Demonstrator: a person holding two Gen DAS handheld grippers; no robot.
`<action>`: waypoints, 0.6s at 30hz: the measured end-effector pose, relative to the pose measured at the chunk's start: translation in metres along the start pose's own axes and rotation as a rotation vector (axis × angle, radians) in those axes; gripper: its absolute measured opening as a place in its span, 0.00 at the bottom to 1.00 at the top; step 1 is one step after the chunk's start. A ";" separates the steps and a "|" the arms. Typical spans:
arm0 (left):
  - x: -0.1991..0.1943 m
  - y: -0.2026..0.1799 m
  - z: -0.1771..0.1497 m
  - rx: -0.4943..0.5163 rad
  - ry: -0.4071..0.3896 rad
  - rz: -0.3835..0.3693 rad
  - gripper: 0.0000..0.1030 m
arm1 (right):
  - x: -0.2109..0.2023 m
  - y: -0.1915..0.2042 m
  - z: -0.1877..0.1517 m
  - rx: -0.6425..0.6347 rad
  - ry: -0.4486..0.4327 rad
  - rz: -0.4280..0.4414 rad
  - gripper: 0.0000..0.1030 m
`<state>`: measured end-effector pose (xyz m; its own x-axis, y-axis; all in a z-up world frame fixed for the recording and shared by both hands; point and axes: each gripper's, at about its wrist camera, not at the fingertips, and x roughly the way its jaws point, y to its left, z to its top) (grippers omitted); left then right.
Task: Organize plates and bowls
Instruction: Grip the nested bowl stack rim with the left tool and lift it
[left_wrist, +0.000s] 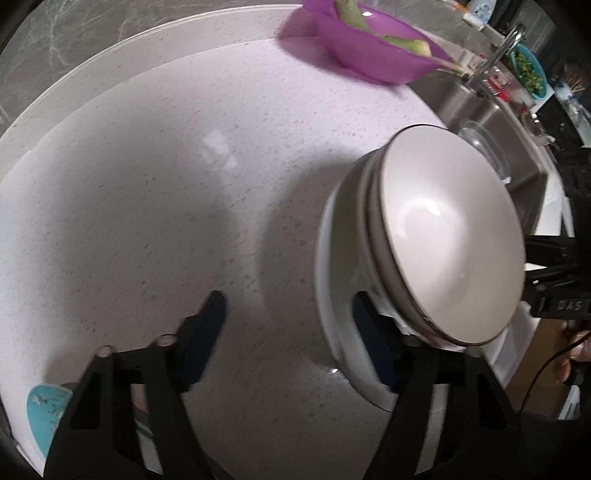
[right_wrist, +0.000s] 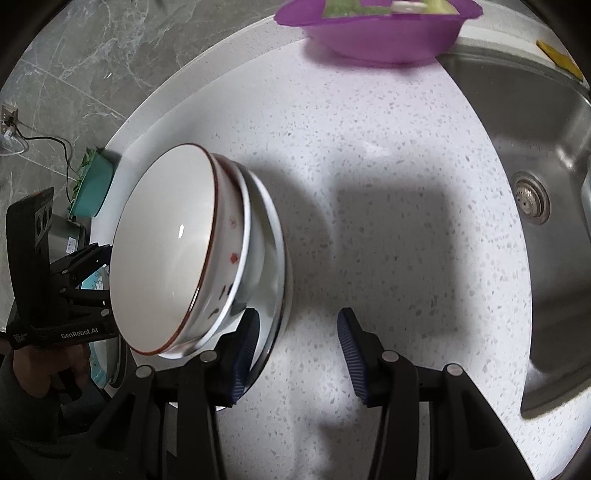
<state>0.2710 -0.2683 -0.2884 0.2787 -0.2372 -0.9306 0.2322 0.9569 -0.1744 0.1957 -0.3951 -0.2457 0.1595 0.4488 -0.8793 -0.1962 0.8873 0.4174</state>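
We are bracketing the stacked bowls and plates (right_wrist: 192, 258) on the tabletop (right_wrist: 388, 184): left tongs (left_wrist: 291, 332) and right tongs (right_wrist: 295, 347) (both spread) are each straddling one rim.

Glossy glazed white bowls (right_wrist: 162, 243) gleamed on a speckled, polished stone countertop (right_wrist: 369, 155); beside the counter, a brushed-steel sink (right_wrist: 535, 122) and translucent purple plastic basin (right_wrist: 376, 33).

Both tongs point steeply downward. The left tongs (left_wrist: 291, 339) and the right tongs (right_wrist: 297, 358) each stand with their jaws apart.
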 end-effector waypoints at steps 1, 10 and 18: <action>0.001 -0.001 0.002 -0.003 0.000 -0.020 0.43 | 0.001 0.001 0.001 0.001 0.001 0.007 0.47; 0.015 -0.014 0.014 0.014 0.018 -0.015 0.27 | 0.006 0.005 0.003 0.026 -0.007 0.016 0.44; 0.022 -0.025 0.022 0.021 0.018 -0.021 0.12 | 0.013 0.018 0.013 0.001 0.004 -0.007 0.25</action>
<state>0.2912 -0.3014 -0.2971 0.2568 -0.2544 -0.9324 0.2579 0.9478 -0.1876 0.2073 -0.3718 -0.2468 0.1569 0.4424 -0.8830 -0.1946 0.8904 0.4115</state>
